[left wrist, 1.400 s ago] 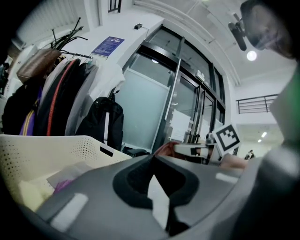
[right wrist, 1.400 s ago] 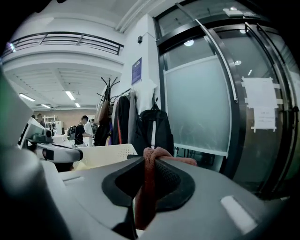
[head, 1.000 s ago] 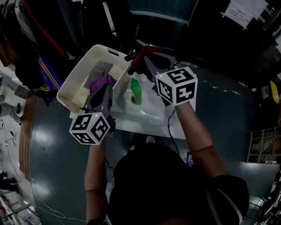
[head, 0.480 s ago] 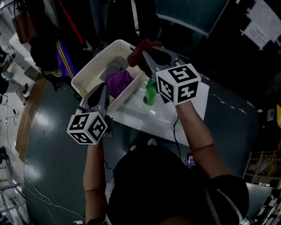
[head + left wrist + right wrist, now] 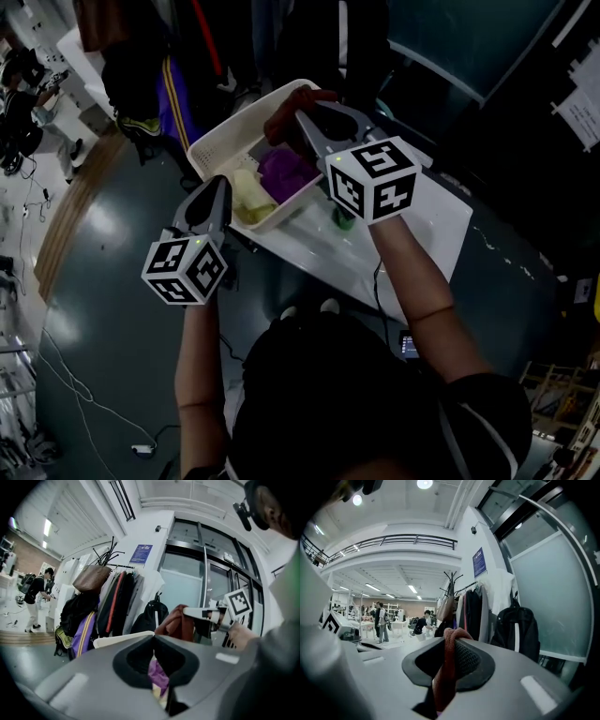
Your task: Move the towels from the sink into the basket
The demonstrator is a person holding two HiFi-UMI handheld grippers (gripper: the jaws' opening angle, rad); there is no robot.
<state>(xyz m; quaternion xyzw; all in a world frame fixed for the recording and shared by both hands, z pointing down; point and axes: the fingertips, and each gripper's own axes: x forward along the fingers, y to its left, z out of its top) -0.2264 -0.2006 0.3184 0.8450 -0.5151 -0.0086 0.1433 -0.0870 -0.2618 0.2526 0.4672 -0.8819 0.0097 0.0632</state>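
While my right gripper (image 5: pixel 300 111) is pinching the rust-red towel (image 5: pixel 281 117) in its fingers above the white basket's (image 5: pixel 220 141) corner beside the sink (image 5: pixel 441 220), my left gripper's (image 5: pixel 217 183) fingers are pressing together, empty, at the basket's near edge, where a purple towel (image 5: pixel 286 169) is lying inside.

The grey plastic left gripper (image 5: pixel 217 184) and the grey plastic right gripper (image 5: pixel 304 116) each carry a white cube with black square markers (image 5: pixel 187 270). A thin black cable (image 5: pixel 377 286) hangs from the right one. The person wears a dark top with short sleeves (image 5: pixel 375 412).

Lab hall with coat rack (image 5: pixel 461 605)
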